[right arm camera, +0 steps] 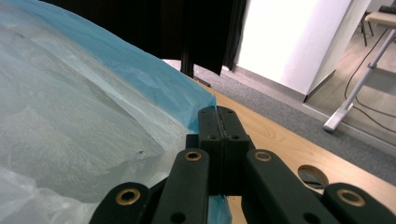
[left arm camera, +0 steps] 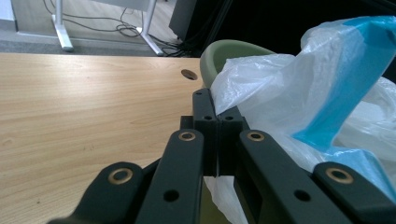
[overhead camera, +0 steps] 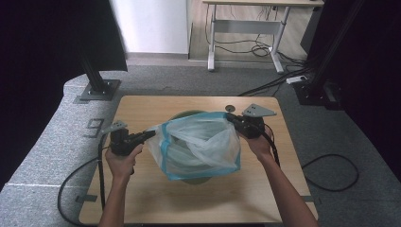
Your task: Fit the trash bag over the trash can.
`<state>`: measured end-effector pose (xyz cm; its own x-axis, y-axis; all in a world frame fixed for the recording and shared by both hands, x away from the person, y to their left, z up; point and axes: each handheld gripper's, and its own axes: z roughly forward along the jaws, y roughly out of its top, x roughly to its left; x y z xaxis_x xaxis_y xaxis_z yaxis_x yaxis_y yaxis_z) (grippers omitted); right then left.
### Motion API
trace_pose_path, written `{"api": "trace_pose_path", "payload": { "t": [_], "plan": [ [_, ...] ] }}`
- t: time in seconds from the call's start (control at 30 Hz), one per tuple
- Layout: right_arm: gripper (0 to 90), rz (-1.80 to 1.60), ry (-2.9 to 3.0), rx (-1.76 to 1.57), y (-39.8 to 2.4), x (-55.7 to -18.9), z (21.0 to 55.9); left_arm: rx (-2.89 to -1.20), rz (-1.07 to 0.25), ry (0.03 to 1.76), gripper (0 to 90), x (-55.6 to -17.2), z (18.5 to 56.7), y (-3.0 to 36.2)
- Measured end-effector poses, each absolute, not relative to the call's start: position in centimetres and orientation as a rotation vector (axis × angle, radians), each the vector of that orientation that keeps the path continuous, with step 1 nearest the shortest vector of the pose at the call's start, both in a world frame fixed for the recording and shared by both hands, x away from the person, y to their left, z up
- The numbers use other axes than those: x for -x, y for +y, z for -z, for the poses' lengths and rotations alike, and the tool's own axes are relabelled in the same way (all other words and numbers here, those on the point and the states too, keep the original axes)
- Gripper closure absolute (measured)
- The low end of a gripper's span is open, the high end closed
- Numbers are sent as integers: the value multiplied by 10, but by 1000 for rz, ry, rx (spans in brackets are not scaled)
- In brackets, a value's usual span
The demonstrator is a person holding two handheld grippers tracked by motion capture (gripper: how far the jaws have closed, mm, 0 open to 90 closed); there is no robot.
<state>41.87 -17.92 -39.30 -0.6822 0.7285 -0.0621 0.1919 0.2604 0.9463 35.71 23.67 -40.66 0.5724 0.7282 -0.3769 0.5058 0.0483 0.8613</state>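
So the person has 2 hand-held grippers going here, 1 on each side of a clear plastic bag [overhead camera: 201, 142] with blue edging, and the bag is stretched wide open between them over a green bowl [overhead camera: 185, 115] that sits around the middle of the wooden table [overhead camera: 142, 194]. In the high view the left hand-held gripper [overhead camera: 150, 135] comes in from the left and its jaws are clamped together on the bag's left rim, right where the blue strip runs down the side. The left gripper view backs that up: the 2 black jaws are pressed flat against each other with a fold of the white film pinched at the tips, and you can see the bowl's green rim poking up just behind the bag. The right hand-held gripper [overhead camera: 232, 119] is doing the same thing on the far right corner of the bag's mouth, jaws closed tight on the blue-edged rim, which the right gripper view shows pretty clearly with the blue film caught in the seam between them. The bag sags down around the bowl, and the bowl's edge peeks out at the far side and under the near side of the plastic. There's also a small round hole [overhead camera: 230, 108] in the table top just beyond the right hand-held gripper, close to the grey three-cornered plate on it.
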Motion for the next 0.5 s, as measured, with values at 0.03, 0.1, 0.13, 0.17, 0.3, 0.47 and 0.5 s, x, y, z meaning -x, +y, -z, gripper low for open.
{"api": "trace_pose_path", "payload": {
  "t": [0.03,0.1,0.13,0.17,0.3,0.47,0.5],
  "plan": [
    [882,-1428,2043,-843,-179,-420,395,-1608,-226,1069,896,-359,408,236],
    [881,-1429,2046,-872,-178,-425,399,-1613,-209,1090,895,-362,411,234],
    [882,-1434,2050,-889,-178,-427,401,-1616,-202,1098,895,-364,413,233],
    [882,-1438,2052,-904,-178,-429,403,-1617,-196,1108,895,-365,415,233],
    [881,-1429,2067,-947,-177,-434,414,-1632,-169,1132,894,-370,422,228],
    [881,-1424,2085,-993,-176,-438,427,-1639,-155,1142,894,-373,426,224],
    [881,-1423,2089,-999,-175,-439,429,-1641,-154,1143,894,-374,427,224]
  ]
}}
